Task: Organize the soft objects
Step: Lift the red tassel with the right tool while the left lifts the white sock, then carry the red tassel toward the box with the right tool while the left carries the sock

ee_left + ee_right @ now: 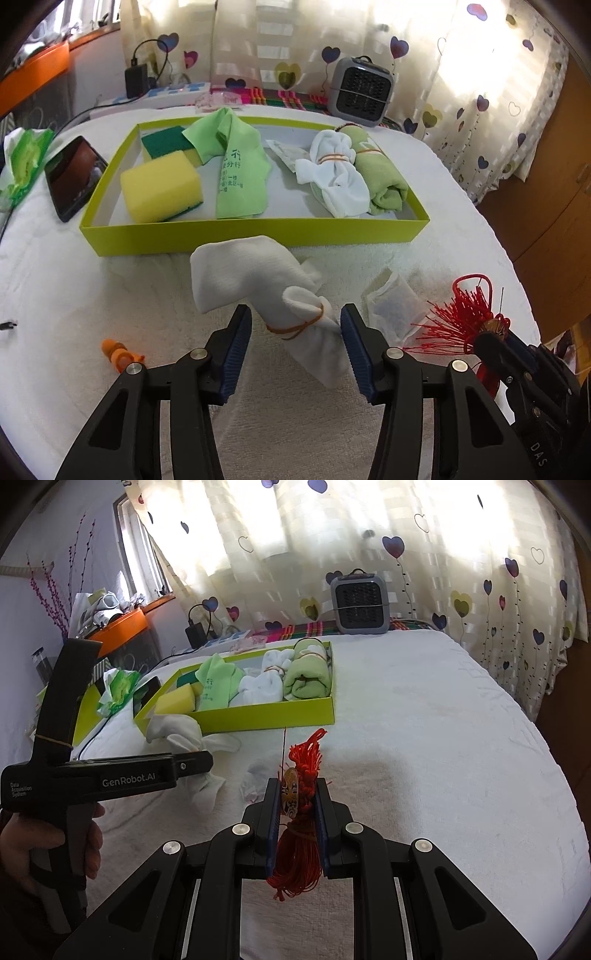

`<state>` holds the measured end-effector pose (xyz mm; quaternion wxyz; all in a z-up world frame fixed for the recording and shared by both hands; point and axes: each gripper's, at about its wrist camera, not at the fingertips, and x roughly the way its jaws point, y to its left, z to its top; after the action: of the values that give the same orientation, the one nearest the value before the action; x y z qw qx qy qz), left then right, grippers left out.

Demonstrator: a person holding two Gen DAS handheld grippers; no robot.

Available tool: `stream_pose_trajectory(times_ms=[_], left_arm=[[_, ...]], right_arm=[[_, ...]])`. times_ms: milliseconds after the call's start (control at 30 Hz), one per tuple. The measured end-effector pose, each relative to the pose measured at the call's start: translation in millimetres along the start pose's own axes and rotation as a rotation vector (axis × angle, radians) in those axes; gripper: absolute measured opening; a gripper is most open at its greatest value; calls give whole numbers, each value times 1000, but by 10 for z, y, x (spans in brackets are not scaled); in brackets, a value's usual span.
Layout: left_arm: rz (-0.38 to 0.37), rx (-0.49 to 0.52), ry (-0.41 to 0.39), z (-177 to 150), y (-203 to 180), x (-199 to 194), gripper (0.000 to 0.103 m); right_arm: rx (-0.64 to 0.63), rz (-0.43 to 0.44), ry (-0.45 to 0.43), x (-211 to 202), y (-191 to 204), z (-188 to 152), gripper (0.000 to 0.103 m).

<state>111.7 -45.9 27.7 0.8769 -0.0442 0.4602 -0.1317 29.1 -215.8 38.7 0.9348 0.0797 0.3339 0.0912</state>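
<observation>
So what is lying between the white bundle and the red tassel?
A small flat sachet lies on the white cover between the white bundle and the red tassel; the left wrist view shows it best.

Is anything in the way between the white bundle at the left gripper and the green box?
Nothing visible. The white bundle lies between the left gripper's fingers, just in front of the green box; only bare towel separates them. The box's near wall must be cleared.

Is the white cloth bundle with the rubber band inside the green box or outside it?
Outside. The white bundle lies on the white cover in front of the green box wall, between the left gripper pads.
</observation>
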Motion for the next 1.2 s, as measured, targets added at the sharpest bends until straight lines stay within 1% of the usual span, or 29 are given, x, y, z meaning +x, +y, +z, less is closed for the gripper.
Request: stream_pose_trajectory(times_ms=[333, 1200], left_arm=[[-4, 15, -13, -41, 4, -57, 43], [-16, 34, -61, -41, 37, -272, 38]], right_arm=[[-5, 5, 3, 10, 21, -13, 18], [-28, 27, -24, -50, 117, 55, 18]])
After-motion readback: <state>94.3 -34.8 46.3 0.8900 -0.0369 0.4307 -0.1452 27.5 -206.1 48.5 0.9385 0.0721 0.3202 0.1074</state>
